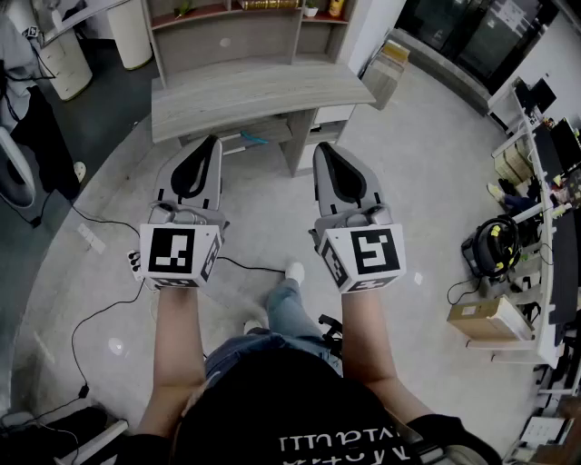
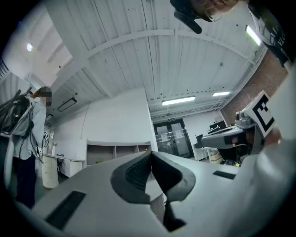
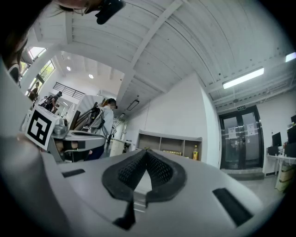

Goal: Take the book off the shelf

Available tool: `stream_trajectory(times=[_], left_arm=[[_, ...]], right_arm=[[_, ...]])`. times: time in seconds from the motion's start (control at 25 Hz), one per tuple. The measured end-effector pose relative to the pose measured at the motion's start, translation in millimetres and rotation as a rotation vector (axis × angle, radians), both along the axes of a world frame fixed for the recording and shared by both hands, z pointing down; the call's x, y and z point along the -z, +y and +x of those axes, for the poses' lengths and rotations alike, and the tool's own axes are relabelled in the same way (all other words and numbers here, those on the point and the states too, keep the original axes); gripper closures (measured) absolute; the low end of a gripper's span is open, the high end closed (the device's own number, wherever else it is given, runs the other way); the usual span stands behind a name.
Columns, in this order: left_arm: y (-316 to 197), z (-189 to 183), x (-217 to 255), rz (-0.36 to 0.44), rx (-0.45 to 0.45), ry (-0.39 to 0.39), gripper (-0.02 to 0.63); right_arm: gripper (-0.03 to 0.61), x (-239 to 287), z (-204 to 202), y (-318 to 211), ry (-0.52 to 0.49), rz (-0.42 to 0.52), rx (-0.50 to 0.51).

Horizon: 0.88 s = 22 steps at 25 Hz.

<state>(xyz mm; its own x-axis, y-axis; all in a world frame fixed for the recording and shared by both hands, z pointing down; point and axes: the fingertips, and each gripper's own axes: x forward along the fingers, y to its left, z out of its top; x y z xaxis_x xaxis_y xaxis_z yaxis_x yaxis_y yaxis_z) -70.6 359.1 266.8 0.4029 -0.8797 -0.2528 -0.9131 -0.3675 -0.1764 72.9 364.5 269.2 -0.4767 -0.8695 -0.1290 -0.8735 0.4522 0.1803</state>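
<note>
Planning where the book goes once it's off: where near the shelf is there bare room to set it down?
The wide desk top below the shelf looks bare end to end. The shelf itself is crowded in its right half: the book, a small pot and a yellow bottle sit together there.

A curved grey counter (image 1: 263, 91) stands on the pale floor (image 1: 427, 136). A black cable (image 1: 100, 315) trails over the floor at the left, near a white power strip (image 1: 89, 238). A cardboard box (image 1: 486, 320) sits at the right. Farther off are glass double doors (image 2: 173, 137), ceiling light strips (image 2: 178, 100) and a person with a backpack (image 2: 25, 152).
</note>
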Motion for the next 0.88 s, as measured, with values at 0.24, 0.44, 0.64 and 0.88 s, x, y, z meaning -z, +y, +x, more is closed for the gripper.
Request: stream_trajectory(times=[0.24,0.44,0.64,0.88], left_arm=[[-6.9,-6.8,-11.5,-0.021,0.003,0.016,0.603],[-17.0,-14.4,-10.5,-0.033,0.015,0.072,0.603],[-40.3,-10.3,-6.2,-0.024,0.035,0.061,0.603],[-83.8,-7.6,1.2,-0.011,0.072,0.048,0.603]], right_arm=[[0.563,-10.3,0.1,-11.6,-0.027,-0.030,-0.015],[0.400,-14.8,-8.6,-22.9,-0.040,-0.078,0.055],[0.274,-15.8,-6.1,-52.6,-0.055,-0.107,0.077],[0.267,-13.4,-2.8,-106.4,-0.057,-0.121,0.103]])
